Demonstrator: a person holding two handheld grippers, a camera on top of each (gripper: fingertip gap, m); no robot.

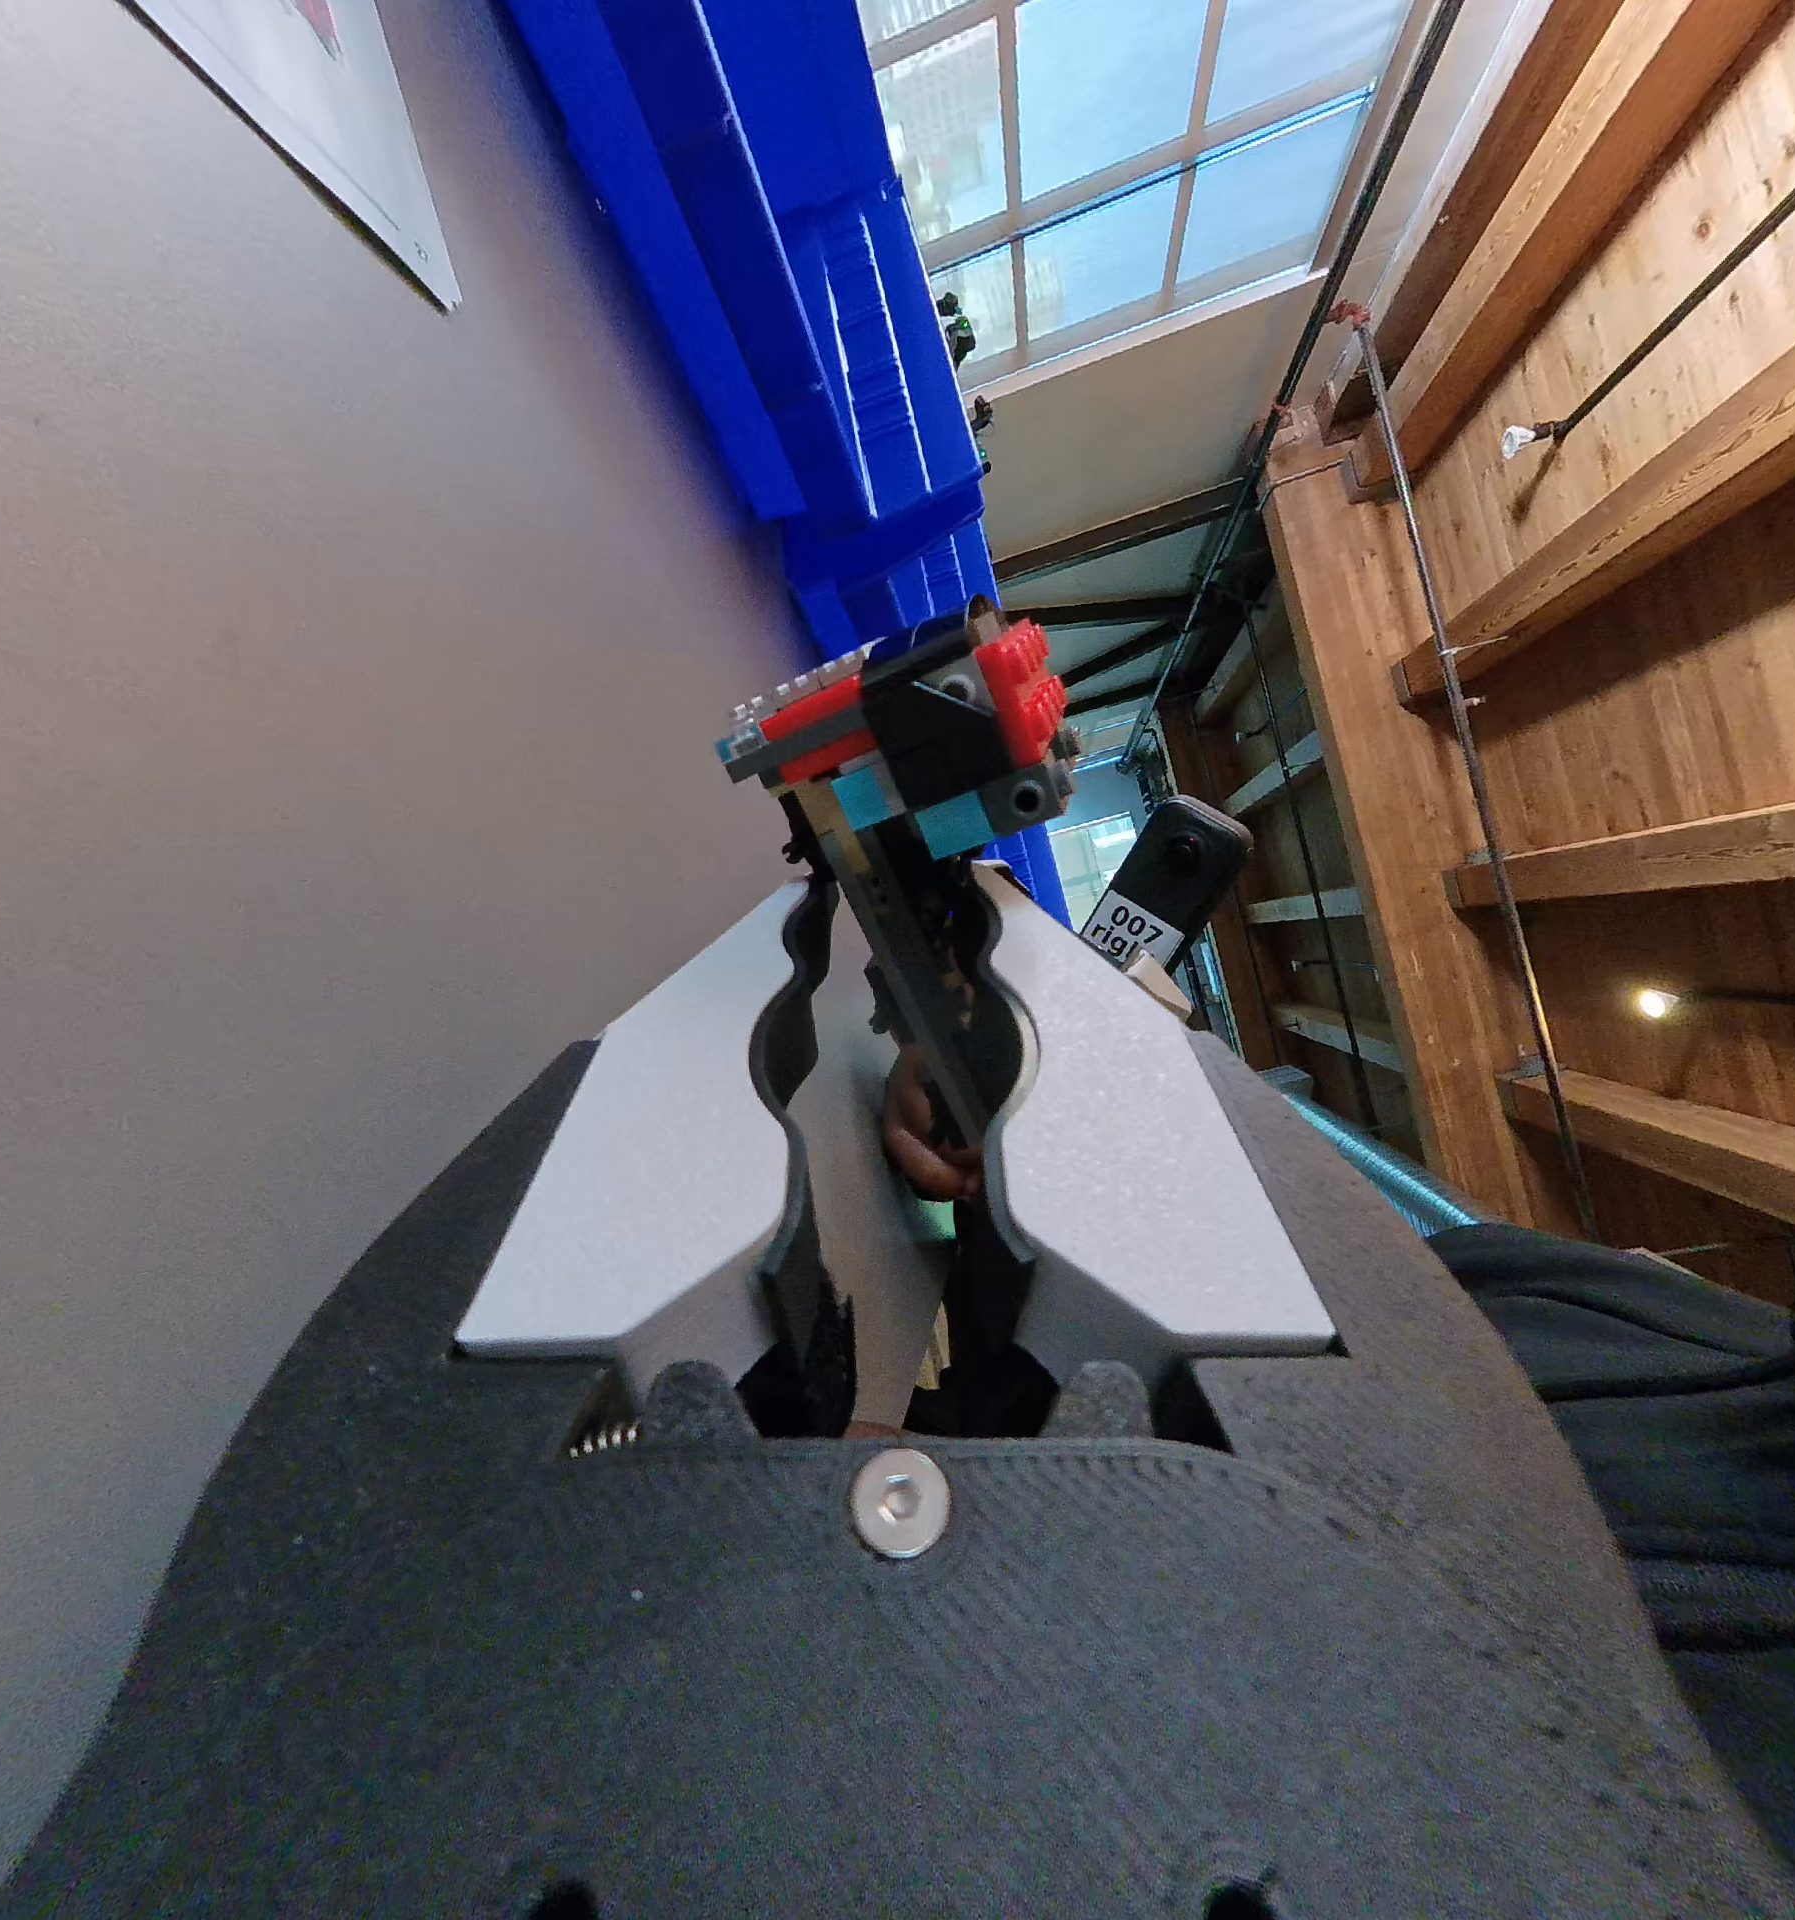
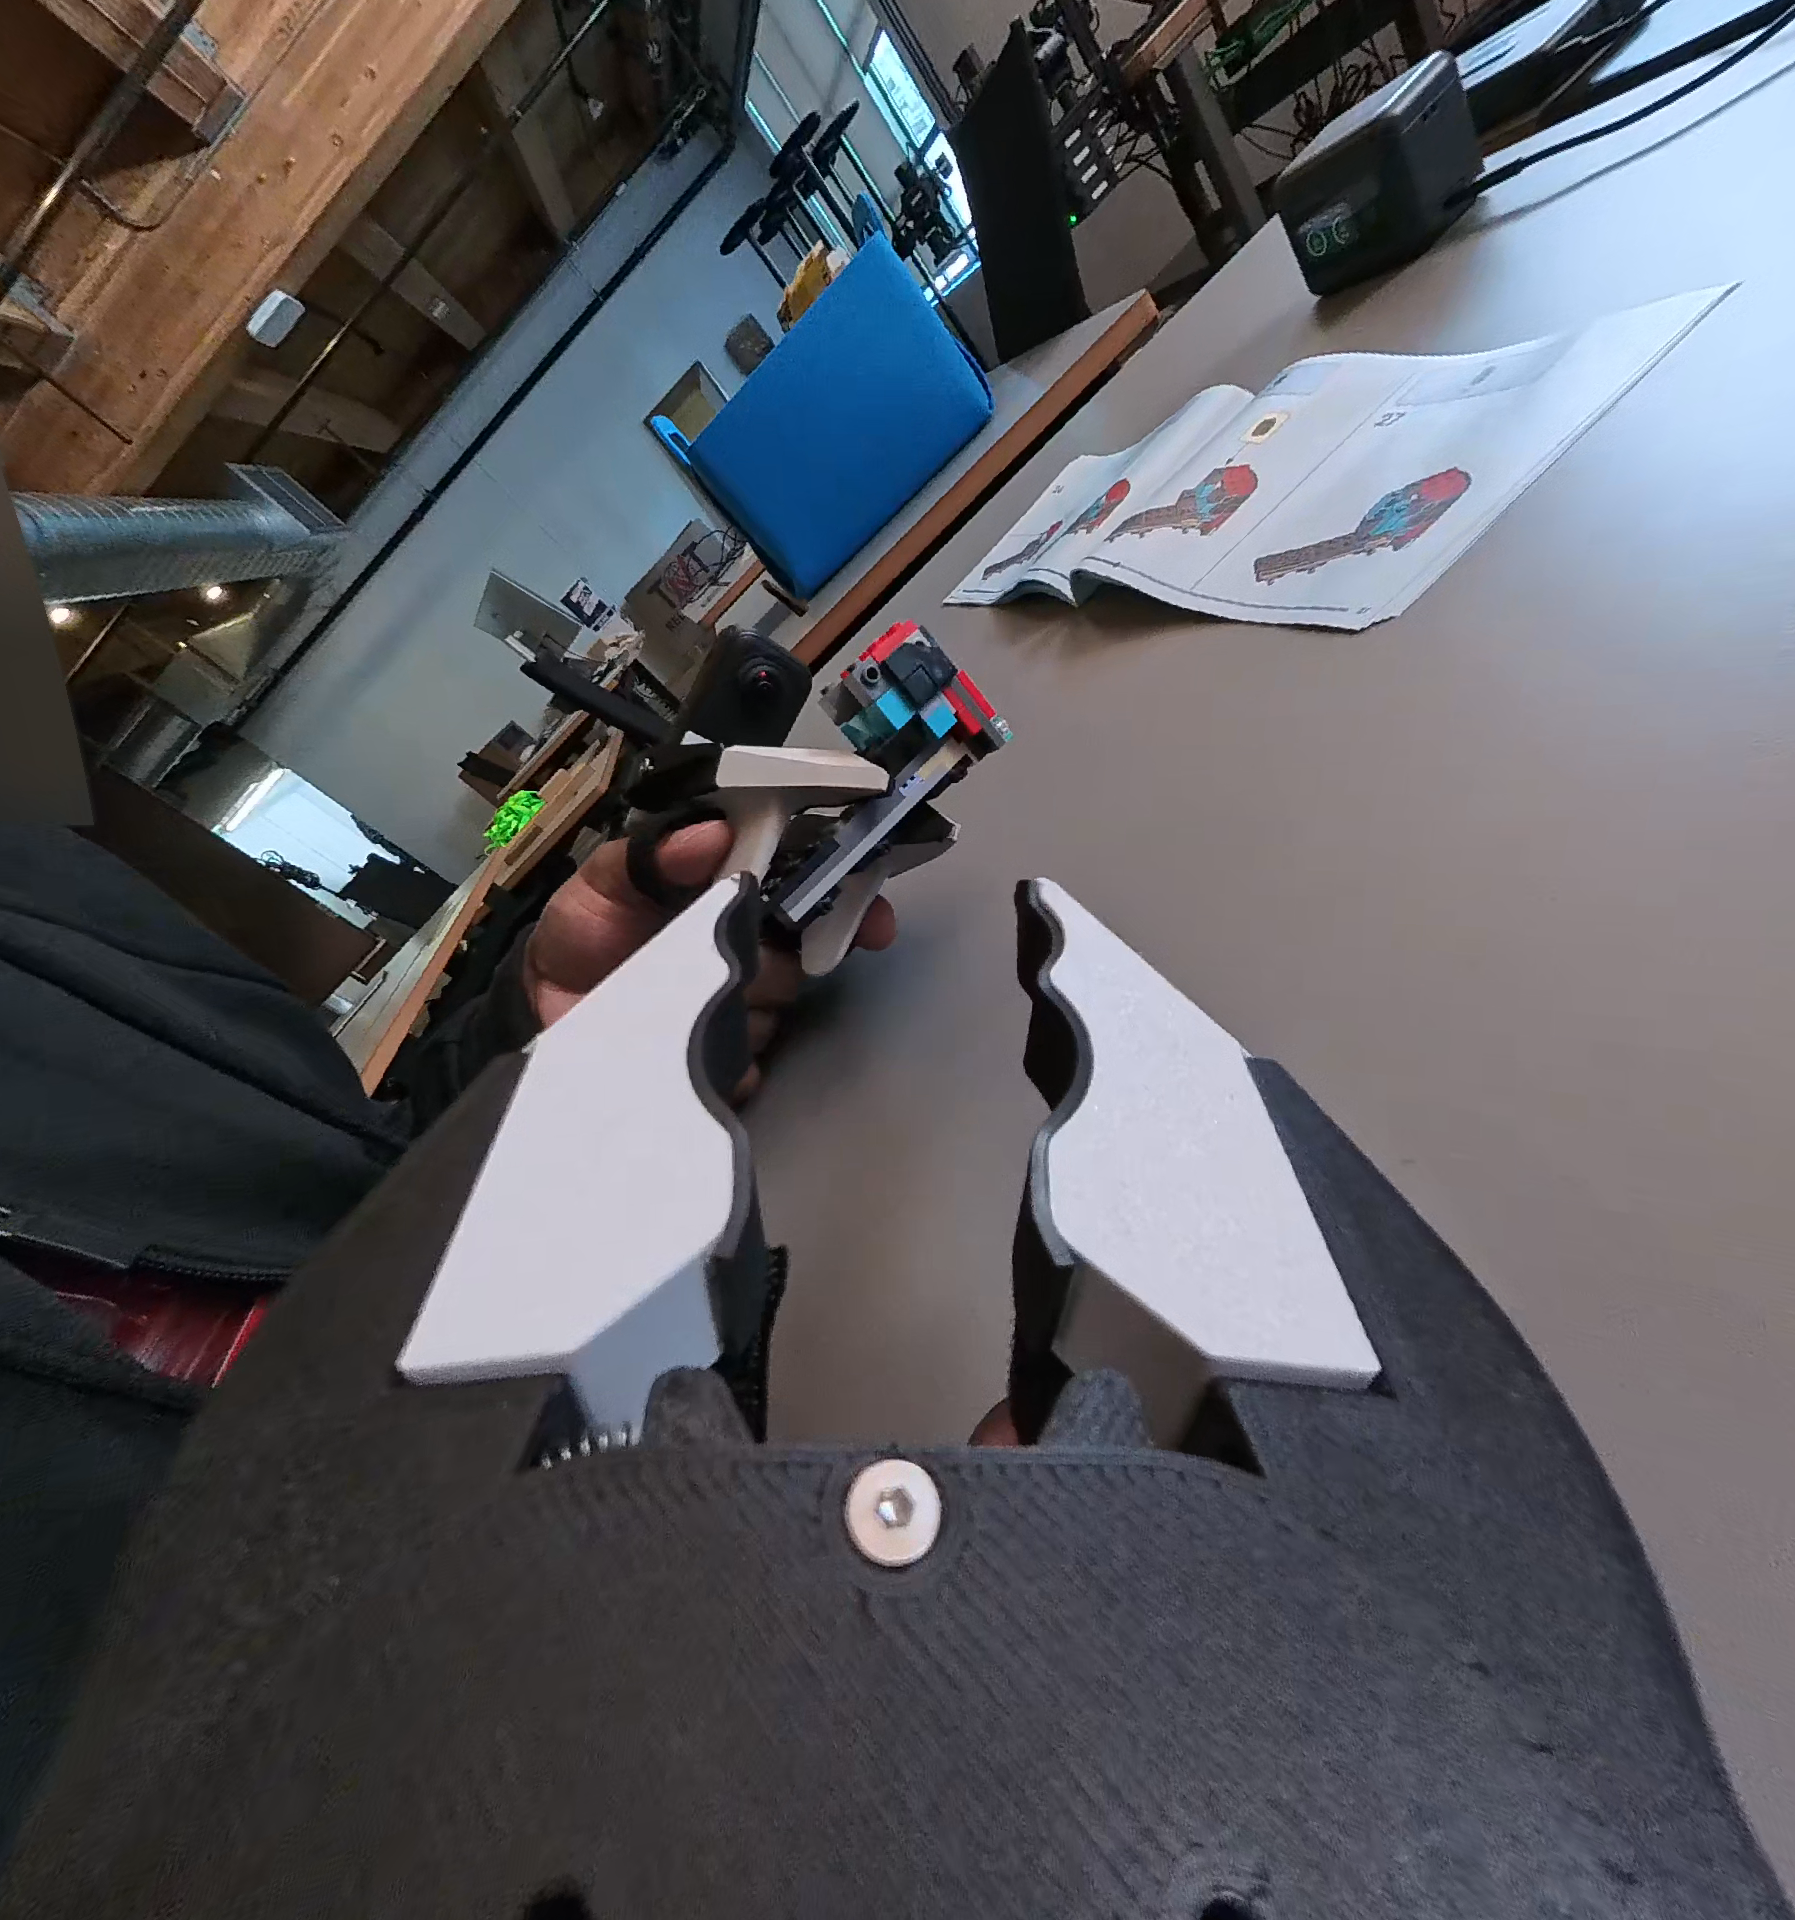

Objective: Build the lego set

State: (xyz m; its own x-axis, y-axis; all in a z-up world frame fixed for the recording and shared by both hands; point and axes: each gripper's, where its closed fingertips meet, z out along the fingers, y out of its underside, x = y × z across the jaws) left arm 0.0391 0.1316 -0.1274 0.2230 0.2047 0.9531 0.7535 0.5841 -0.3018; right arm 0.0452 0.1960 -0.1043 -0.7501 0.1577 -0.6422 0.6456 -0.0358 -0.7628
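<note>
My left gripper [image 1: 898, 883] is shut on the long grey neck of a partly built lego model [image 1: 903, 727]. The model's blocky head of red, black, teal and grey bricks sticks out past the fingertips. The view points upward, off the table. In the right wrist view the same model [image 2: 908, 696] and the left gripper [image 2: 831, 831] are held in a hand just above the table [image 2: 1392, 1039]. My right gripper [image 2: 882, 888] is open and empty, a short way in front of the model. The right gripper's camera [image 1: 1184, 852] shows behind the model.
An open instruction booklet [image 2: 1340, 488] lies on the table far right. A black box [image 2: 1381, 197] with cables stands beyond it. A blue bin [image 2: 841, 436] sits at the far table edge. A dark sleeve [image 2: 124, 1039] is at left. The left gripper's tips are roughly 8 cm from the right gripper's.
</note>
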